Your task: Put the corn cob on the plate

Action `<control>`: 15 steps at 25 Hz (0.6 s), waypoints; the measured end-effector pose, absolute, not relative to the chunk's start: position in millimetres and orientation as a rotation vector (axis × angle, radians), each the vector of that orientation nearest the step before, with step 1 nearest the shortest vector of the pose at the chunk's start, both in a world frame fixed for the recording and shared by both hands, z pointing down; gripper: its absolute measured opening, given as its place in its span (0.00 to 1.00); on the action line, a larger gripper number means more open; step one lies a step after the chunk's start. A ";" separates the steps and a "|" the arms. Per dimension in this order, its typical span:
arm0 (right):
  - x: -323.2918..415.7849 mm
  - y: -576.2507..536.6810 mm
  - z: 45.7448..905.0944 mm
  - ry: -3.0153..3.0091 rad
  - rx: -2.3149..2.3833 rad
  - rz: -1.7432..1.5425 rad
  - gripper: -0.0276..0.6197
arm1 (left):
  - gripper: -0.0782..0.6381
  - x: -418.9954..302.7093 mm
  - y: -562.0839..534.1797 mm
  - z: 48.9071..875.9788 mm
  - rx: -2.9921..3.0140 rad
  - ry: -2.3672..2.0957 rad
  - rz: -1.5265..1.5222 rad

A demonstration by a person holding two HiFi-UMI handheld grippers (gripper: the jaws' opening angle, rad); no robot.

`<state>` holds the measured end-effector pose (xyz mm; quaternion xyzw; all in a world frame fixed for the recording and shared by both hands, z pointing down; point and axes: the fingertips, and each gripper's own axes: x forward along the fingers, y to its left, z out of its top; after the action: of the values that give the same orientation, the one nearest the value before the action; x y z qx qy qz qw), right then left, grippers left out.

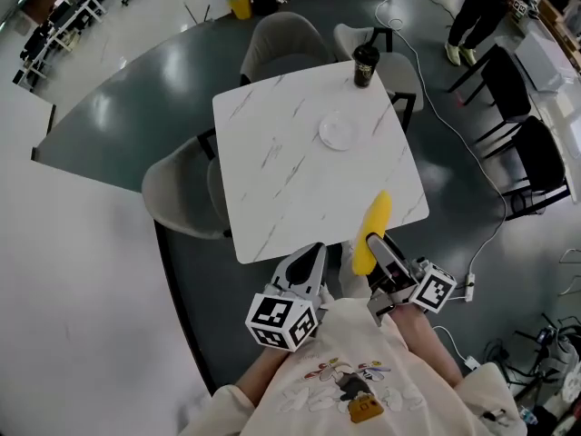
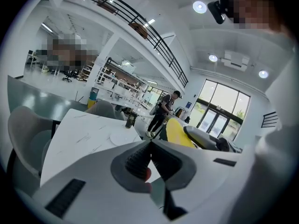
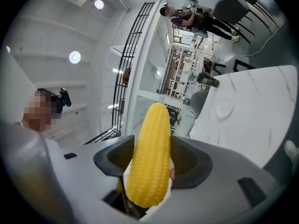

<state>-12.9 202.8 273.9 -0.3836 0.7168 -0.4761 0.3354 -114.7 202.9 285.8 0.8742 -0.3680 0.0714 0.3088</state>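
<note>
A yellow corn cob [image 1: 371, 232] [image 3: 149, 155] is held lengthwise in my right gripper [image 1: 374, 244] [image 3: 150, 160], whose jaws are shut on it at the near edge of the white marble table [image 1: 272, 180]. The cob also shows in the left gripper view [image 2: 178, 132]. A small white plate [image 1: 339, 131] [image 3: 224, 106] [image 2: 119, 137] lies on the far right part of the table. My left gripper [image 1: 309, 263] [image 2: 149, 150] hangs just below the table's near edge, jaws shut on nothing.
A dark cup [image 1: 365, 65] stands at the table's far right corner. Grey chairs [image 1: 182, 193] [image 1: 283, 44] surround the table. A person [image 1: 481, 12] stands at the back right near black chairs [image 1: 531, 157]; a cable [image 1: 454, 116] runs over the floor.
</note>
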 end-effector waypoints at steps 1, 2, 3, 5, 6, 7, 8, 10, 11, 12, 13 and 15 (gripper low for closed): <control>-8.2 193.3 274.3 1.876 -0.995 -1.244 0.42 | 0.12 -110.3 192.6 286.2 2.311 -0.982 0.187; -2.9 183.6 275.3 1.879 -0.991 -1.246 0.42 | 0.12 -105.7 181.5 287.2 2.308 -0.991 0.184; 3.2 173.8 276.7 1.882 -0.990 -1.249 0.42 | 0.12 -100.9 170.0 288.4 2.304 -1.000 0.178; 17.3 154.8 279.5 1.895 -1.001 -1.248 0.42 | 0.12 -90.3 147.2 289.3 2.300 -1.018 0.169; 24.4 145.6 279.8 1.903 -1.004 -1.247 0.42 | 0.12 -84.5 136.2 288.0 2.304 -1.025 0.165; 30.4 136.5 278.7 1.908 -0.999 -1.247 0.42 | 0.12 -78.5 125.9 285.9 2.309 -1.031 0.161; 36.0 127.5 277.7 1.910 -0.990 -1.249 0.42 | 0.12 -72.5 116.1 283.8 2.314 -1.038 0.157; 49.5 110.8 280.4 1.917 -0.989 -1.252 0.42 | 0.12 -60.9 98.8 282.5 2.317 -1.051 0.157; 56.7 103.0 283.2 1.923 -0.993 -1.254 0.42 | 0.12 -55.3 91.3 283.3 2.314 -1.059 0.159; 63.2 95.4 285.6 1.926 -0.993 -1.260 0.42 | 0.12 -49.8 84.6 284.4 2.308 -1.067 0.161; 68.9 87.7 287.1 1.927 -0.989 -1.270 0.42 | 0.12 -44.4 78.2 285.2 2.301 -1.077 0.162; 78.5 72.6 289.3 1.936 -0.982 -1.286 0.42 | 0.12 -34.6 66.0 286.6 2.291 -1.101 0.163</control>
<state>78.5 72.6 289.3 -0.3709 0.7308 -0.4855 0.3044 -34.6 66.0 286.6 0.8600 -0.4132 0.0611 0.2932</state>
